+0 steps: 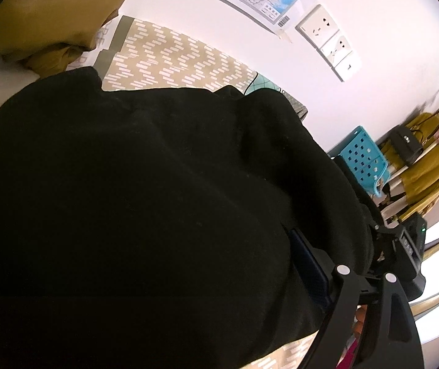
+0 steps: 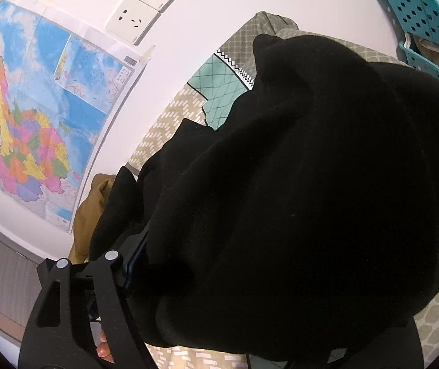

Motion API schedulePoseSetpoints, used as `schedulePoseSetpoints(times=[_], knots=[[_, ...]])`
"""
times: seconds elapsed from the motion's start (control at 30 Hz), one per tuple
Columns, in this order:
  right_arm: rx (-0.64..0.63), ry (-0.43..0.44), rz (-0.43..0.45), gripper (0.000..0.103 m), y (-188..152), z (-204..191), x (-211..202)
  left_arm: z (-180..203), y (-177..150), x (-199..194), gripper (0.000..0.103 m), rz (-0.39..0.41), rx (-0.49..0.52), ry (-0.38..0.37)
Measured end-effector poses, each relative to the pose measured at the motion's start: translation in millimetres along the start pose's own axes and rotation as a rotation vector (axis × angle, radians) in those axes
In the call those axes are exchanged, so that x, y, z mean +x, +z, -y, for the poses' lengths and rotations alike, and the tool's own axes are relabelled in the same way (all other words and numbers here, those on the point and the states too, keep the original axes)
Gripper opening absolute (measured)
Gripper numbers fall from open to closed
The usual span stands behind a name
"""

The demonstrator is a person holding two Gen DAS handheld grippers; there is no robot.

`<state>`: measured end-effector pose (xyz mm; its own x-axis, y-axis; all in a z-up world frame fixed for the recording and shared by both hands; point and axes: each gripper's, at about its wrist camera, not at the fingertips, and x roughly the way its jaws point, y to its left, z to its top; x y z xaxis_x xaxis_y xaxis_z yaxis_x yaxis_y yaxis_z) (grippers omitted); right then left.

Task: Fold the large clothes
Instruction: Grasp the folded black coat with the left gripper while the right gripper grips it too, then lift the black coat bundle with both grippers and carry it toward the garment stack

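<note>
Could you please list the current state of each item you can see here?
black garment: bunched in a loose heap, not folded
mustard garment: crumpled in a pile
wall sockets: nothing plugged in
wall map: hanging flat on the wall
teal baskets: holding pale cloth items

A bulky black fleece garment [image 1: 158, 200] fills the near and middle of both wrist views, blocking any way past on the near side. Beyond it, a strip of beige patterned bedsheet [image 1: 170, 58] lies bare, reaching to the white wall [image 1: 388, 92]. At the far left a heap of mustard-yellow cloth [image 1: 50, 18] bounds that strip, and a teal perforated plastic basket [image 1: 364, 156] stands to the right.
</note>
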<state>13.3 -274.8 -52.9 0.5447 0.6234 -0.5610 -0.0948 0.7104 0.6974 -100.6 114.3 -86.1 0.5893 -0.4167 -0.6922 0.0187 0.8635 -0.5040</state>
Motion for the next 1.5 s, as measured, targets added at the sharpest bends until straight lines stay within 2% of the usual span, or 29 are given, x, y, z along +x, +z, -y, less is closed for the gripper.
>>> schedulePoseSetpoints(times=[0.1, 0.37, 0.47, 0.57, 0.6, 0.7, 0.8, 0.87, 0.9, 0.97, 1.0, 1.07, 1.1, 1.13, 1.2, 1.3, 1.37, 1.5], knots=[[-0.008, -0.011, 0.005, 0.088, 0.7, -6.4, 3.9, 0.7, 1.2, -0.4, 0.086, -0.003, 0.002, 0.010], [-0.022, -0.028, 0.007, 0.085, 2.5, -8.6, 7.8, 5.4, 2.6, 5.0, 0.090, -0.017, 0.009, 0.014], [-0.023, -0.035, 0.001, 0.076, 3.9, -4.2, 6.5, 7.6, 3.9, 9.0, 0.092, -0.021, -0.001, 0.001], [-0.031, -0.047, -0.007, 0.058, 4.2, -1.2, 5.7, 6.6, 5.2, 10.1, 0.093, -0.027, -0.015, -0.012], [-0.039, -0.052, -0.006, 0.050, 3.6, -1.4, 4.8, 6.0, 5.9, 10.0, 0.092, -0.033, -0.019, -0.015], [-0.061, -0.042, -0.005, 0.047, 2.5, -4.2, 3.3, 3.4, 7.2, 8.2, 0.085, -0.042, -0.025, -0.015], [-0.007, 0.011, -0.017, 0.061, 5.8, 4.0, 6.5, -2.2, 9.7, 7.0, 0.079, -0.052, -0.035, -0.023], [-0.014, 0.019, -0.021, 0.070, 7.2, 1.2, 9.1, -4.8, 11.6, 7.2, 0.078, -0.054, -0.039, -0.033], [-0.032, 0.024, -0.026, 0.078, 7.6, -3.7, 11.4, -4.9, 11.1, 8.0, 0.078, -0.052, -0.039, -0.035], [-0.065, 0.009, -0.030, 0.082, 7.3, -11.3, 16.3, -5.5, 12.9, 10.8, 0.084, -0.049, -0.033, -0.053], [-0.085, -0.013, -0.029, 0.078, 7.0, -13.8, 19.0, -6.1, 13.9, 11.6, 0.087, -0.053, -0.038, -0.072], [-0.096, -0.020, -0.036, 0.065, 7.6, -12.2, 22.1, -8.1, 14.3, 13.4, 0.087, -0.047, -0.052, -0.085], [-0.085, -0.021, -0.039, 0.049, 8.4, -9.0, 22.5, -8.7, 14.8, 13.7, 0.087, -0.047, -0.055, -0.088], [-0.066, -0.009, -0.051, 0.040, 9.1, -3.8, 23.5, -7.7, 15.3, 13.8, 0.084, -0.046, -0.050, -0.082], [-0.048, 0.023, -0.057, 0.035, 8.8, 0.9, 23.8, -6.2, 16.1, 15.5, 0.067, -0.046, -0.032, -0.045], [-0.051, 0.037, -0.063, 0.034, 7.3, 0.1, 23.3, -6.5, 18.0, 13.9, 0.055, -0.058, -0.034, -0.024], [-0.034, 0.056, -0.070, 0.036, 8.1, 2.2, 23.1, -4.4, 18.7, 12.8, 0.055, -0.062, -0.024, -0.014], [-0.052, 0.047, -0.078, 0.051, 9.5, -5.2, 25.5, -7.3, 19.7, 14.5, 0.063, -0.060, -0.040, -0.034]])
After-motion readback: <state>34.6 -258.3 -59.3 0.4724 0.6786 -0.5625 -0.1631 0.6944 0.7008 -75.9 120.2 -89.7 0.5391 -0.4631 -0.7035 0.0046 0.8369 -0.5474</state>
